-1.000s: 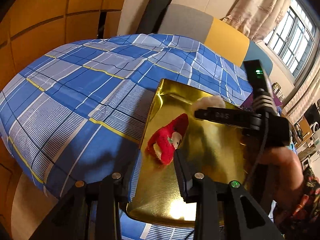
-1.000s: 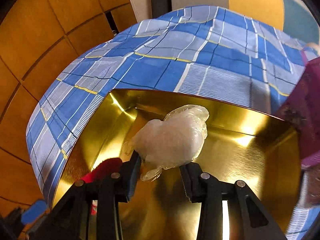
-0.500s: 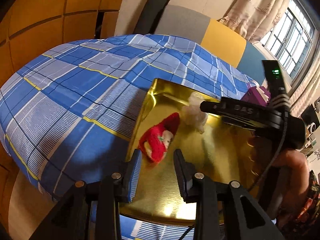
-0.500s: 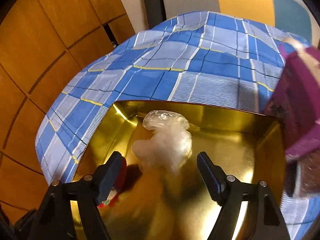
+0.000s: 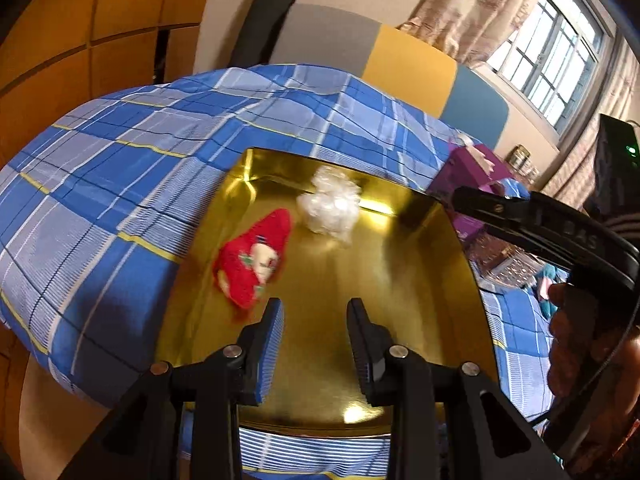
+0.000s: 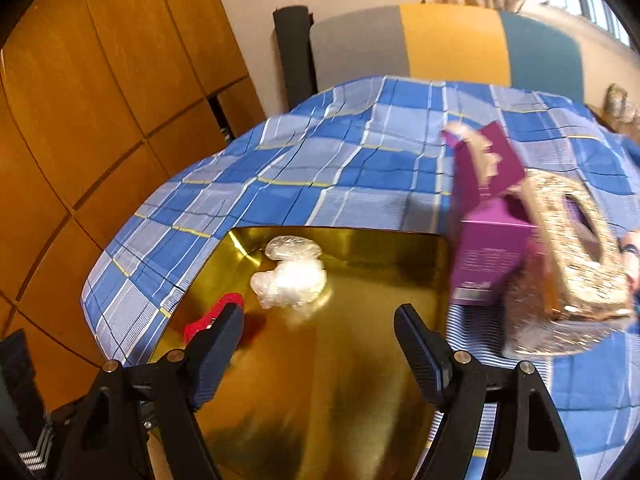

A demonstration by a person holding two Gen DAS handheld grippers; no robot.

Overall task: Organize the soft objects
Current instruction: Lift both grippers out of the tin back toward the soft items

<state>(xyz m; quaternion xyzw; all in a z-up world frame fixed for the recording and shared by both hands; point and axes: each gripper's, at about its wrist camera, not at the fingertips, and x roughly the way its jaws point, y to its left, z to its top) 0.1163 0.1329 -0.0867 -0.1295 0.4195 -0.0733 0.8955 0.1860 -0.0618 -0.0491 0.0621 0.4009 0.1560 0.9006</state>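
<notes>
My left tongs [image 5: 316,320] are partly open and hold nothing, hanging above the near end of a gold tray [image 5: 400,280]. My right tongs [image 6: 320,336] are spread wide, also empty, over the same tray. Just ahead and left of the left tongs lies a red plush toy [image 5: 252,258]; farther ahead sits a white plastic-wrapped bundle [image 6: 290,280]. Right of my right tongs stands a purple box [image 6: 486,240] touching a glittery gold bag [image 6: 568,264], all on a blue plaid bedsheet [image 5: 120,200].
</notes>
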